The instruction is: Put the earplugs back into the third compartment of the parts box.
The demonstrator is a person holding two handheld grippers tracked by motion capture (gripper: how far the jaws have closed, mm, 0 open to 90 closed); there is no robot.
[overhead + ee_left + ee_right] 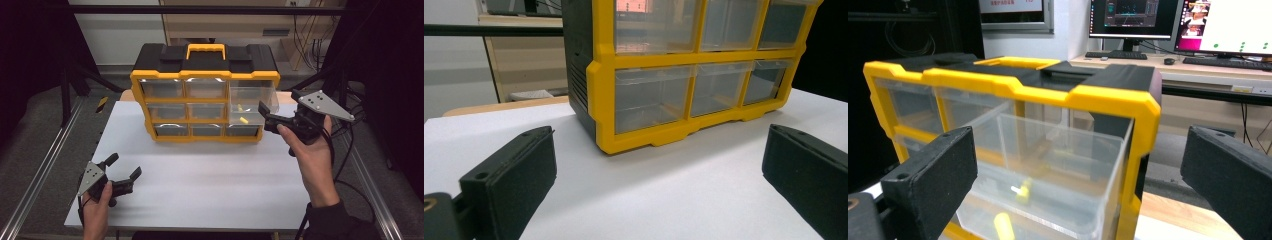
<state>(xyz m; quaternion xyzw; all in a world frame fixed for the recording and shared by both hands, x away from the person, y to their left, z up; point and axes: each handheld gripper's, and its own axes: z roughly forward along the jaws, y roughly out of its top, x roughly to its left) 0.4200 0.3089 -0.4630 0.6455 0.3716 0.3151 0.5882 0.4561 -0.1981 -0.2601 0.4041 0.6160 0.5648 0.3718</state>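
My right gripper (266, 116) hangs with jaws spread wide, empty, just beside the pulled-out clear drawer (1048, 180) at the top right of the yellow organizer (205, 95). My left gripper (122, 172) rests open near the table's (200, 195) front edge.

Yellow-black drawer organizer (205, 95) on white table (200, 185).

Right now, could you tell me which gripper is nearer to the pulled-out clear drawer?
Right. The right gripper is open right at the pulled-out clear drawer; the left gripper sits open over the table's near left corner, well away.
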